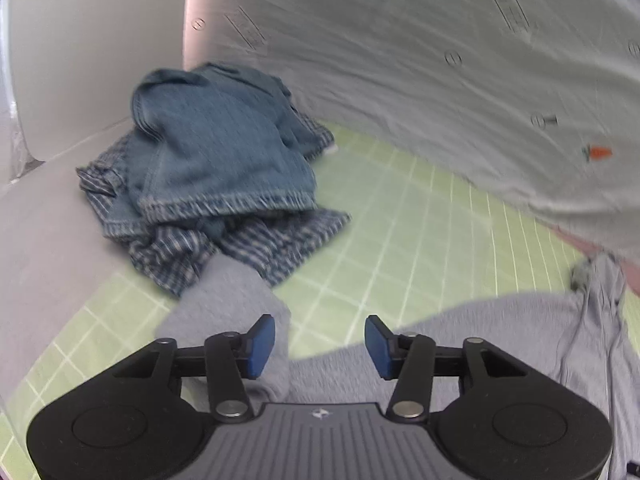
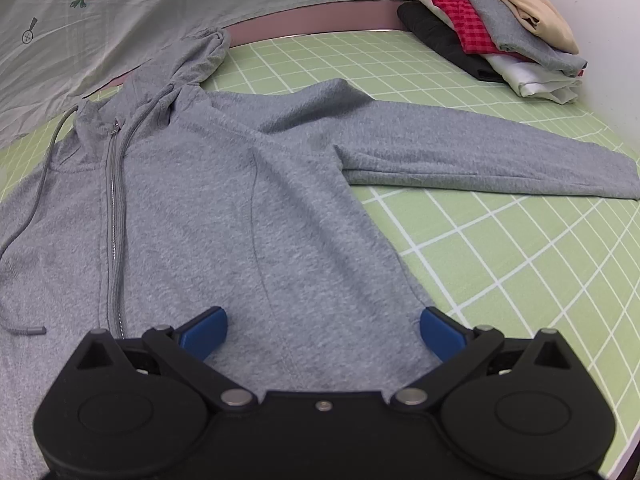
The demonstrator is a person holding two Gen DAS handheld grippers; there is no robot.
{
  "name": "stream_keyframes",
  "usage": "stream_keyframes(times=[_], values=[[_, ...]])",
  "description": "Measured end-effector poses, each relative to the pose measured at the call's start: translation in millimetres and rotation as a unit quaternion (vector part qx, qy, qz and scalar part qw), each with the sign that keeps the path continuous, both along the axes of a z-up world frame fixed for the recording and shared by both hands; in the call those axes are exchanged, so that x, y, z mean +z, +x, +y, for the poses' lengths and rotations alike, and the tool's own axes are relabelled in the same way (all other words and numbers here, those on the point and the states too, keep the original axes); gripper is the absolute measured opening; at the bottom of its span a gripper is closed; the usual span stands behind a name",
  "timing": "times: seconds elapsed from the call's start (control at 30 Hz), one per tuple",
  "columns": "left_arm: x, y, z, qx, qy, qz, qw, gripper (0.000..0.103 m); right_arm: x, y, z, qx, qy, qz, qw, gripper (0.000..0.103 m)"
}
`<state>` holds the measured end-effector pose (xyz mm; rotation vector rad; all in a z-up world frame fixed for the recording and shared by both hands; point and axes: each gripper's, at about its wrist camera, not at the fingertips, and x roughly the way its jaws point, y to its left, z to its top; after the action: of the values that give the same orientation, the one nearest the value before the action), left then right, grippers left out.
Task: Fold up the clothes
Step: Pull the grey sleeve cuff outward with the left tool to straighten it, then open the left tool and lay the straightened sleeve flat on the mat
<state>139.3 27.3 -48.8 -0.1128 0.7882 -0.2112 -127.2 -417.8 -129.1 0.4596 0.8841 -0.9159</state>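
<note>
Landmark: gray zip hoodie (image 2: 248, 184) — soft fleecy knit, laid flat and face up on the green mat (image 2: 520, 264), which carries a white grid.
Left of the hoodie: one heap of unfolded clothes — a stiff blue denim piece (image 1: 216, 148) on top of a thin blue-and-white checked garment (image 1: 256, 248).
Hoodie's sleeves: two; one cuff (image 1: 232, 304) lies near the heap, the other sleeve (image 2: 492, 156) stretches flat toward the right.
Hoodie's details: one metal zipper (image 2: 114, 216) down the front, a cord (image 2: 28, 328) with a capped end, hood bunched at the top.
Behind the hoodie: pale wrinkled sheet (image 2: 132, 12) printed with small orange carrots.
Right of the hoodie: one stack of folded clothes (image 2: 496, 28) — black, white, red check, gray, beige.
Left gripper (image 1: 320, 346): blue pads apart, nothing between them; it hangs over the near cuff.
Right gripper (image 2: 323, 332): spread wide over the hoodie's lower body, gripping nothing.
</note>
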Motion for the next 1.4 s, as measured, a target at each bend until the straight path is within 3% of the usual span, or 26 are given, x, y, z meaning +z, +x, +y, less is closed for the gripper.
stream_keyframes(times=[0.1, 0.2, 0.3, 0.47, 0.5, 0.57, 0.6, 0.63, 0.73, 0.83, 0.93, 1.03, 1.13, 1.4], values=[[3, 8, 17, 0.052, 0.012, -0.007, 0.9986, 0.059, 0, 0, 0, 0.0, 0.0, 0.0, 1.0, 0.103], [-10, 25, 35, 0.088, 0.006, 0.046, 0.9951, 0.067, -1, 0, 0, -0.002, -0.001, -0.001, 1.0, 0.103], [-32, 33, 53, 0.111, -0.041, 0.102, 0.9877, 0.067, -1, 0, 1, -0.003, -0.003, -0.002, 1.0, 0.103], [-47, 34, 68, 0.146, -0.105, 0.128, 0.9753, 0.066, -1, 0, 1, -0.003, -0.003, -0.002, 1.0, 0.103], [-48, 32, 68, 0.147, -0.112, 0.125, 0.9749, 0.064, 0, 0, 1, -0.003, -0.003, -0.002, 1.0, 0.103], [-49, 32, 67, 0.145, -0.119, 0.118, 0.9751, 0.043, 0, 0, 0, -0.003, -0.003, -0.002, 1.0, 0.103], [-48, 33, 67, 0.144, -0.119, 0.116, 0.9755, 0.025, 0, 0, 0, -0.003, -0.003, -0.002, 1.0, 0.103], [-47, 32, 67, 0.144, -0.118, 0.109, 0.9763, 0.017, 0, 0, 0, -0.002, -0.003, -0.002, 1.0, 0.103], [-33, 25, 70, 0.152, -0.107, 0.065, 0.9804, 0.014, 0, 0, -1, -0.001, -0.002, -0.001, 1.0, 0.103], [-15, 10, 79, 0.16, -0.071, 0.006, 0.9846, 0.012, 0, 1, -1, 0.001, 0.0, 0.0, 1.0, 0.103], [-1, -7, 95, 0.194, -0.043, -0.033, 0.9796, 0.012, 0, 0, -1, 0.003, -0.001, 0.0, 1.0, 0.103], [5, -27, 115, 0.242, -0.016, -0.058, 0.9684, 0.012, 0, 0, -1, 0.003, -0.001, 0.0, 1.0, 0.103], [-2, -40, 133, 0.265, 0.001, -0.04, 0.9633, 0.012, 0, 1, -1, 0.003, 0.0, 0.0, 1.0, 0.103], [-30, -71, 131, 0.256, 0.044, 0.027, 0.9654, 0.016, -1, -1, 0, 0.007, -0.002, -0.001, 1.0, 0.103]])
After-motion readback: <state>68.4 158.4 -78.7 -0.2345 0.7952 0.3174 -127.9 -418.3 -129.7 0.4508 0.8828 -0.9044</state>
